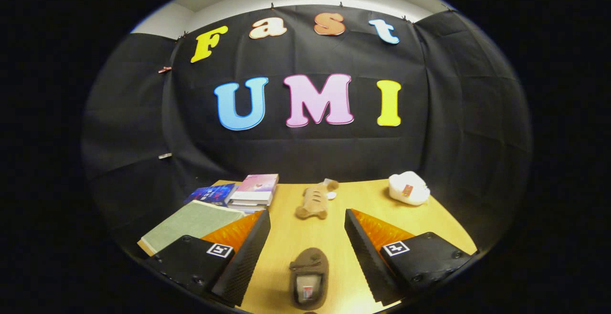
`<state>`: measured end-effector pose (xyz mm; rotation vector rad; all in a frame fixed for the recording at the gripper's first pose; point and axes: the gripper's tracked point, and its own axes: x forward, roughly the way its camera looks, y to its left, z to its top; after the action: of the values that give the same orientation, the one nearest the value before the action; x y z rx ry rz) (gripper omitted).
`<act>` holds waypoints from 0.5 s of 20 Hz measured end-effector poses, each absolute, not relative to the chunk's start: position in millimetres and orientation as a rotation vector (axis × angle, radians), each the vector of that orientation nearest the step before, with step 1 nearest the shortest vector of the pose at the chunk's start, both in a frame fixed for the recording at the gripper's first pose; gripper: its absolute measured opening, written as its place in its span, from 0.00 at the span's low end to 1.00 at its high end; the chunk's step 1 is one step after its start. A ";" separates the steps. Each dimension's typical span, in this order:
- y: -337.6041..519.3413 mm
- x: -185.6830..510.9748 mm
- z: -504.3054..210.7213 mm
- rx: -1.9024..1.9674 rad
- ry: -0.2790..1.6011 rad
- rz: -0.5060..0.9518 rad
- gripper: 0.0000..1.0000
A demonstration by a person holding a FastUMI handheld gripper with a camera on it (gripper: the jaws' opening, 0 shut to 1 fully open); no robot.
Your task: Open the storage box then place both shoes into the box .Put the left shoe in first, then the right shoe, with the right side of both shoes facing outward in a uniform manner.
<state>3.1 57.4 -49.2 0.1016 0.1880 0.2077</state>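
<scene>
The shoe (309, 278), a brown slipper-looking thing, sits right between the two fingers, down low and close in, with plenty of bare table on either side of it. Its long axis runs pretty much straight along the direction the fingers point, opening end toward the camera and the rounded end aiming away, so the gripper (308, 237) is basically lined up over its length rather than across it. The fingers are spread wide and aren't touching anything. That's probably the bit that matters: to pinch it across the sides, they'd just need to drop and close, no big sideways shuffle.

Further out, just ahead of the fingertips, there's a small tan plush toy (315, 200) lying on the wooden table (367, 194). Beyond the right finger sits a white puffy item (408, 188), could be the other shoe, hard to say. Beyond the left finger there's a stack of books (253, 191), a blue book (212, 193) next to it, and a greenish flat notebook (193, 224) closer in.

No storage box that can be made out for sure, so the opening step looks not yet done.
</scene>
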 end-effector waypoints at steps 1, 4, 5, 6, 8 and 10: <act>65.6 3.0 -54.9 0.115 0.211 0.250 0.97; 93.9 1.7 -75.6 0.156 0.296 0.388 0.99; 103.0 0.1 -83.7 0.183 0.331 0.437 0.99; 111.4 -3.4 -90.8 0.208 0.364 0.476 0.99; 128.0 -10.1 -107.1 0.271 0.437 0.557 0.99; 144.4 -16.1 -122.4 0.328 0.502 0.636 0.98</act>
<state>-16.1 144.4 -122.4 0.3279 0.5025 0.6363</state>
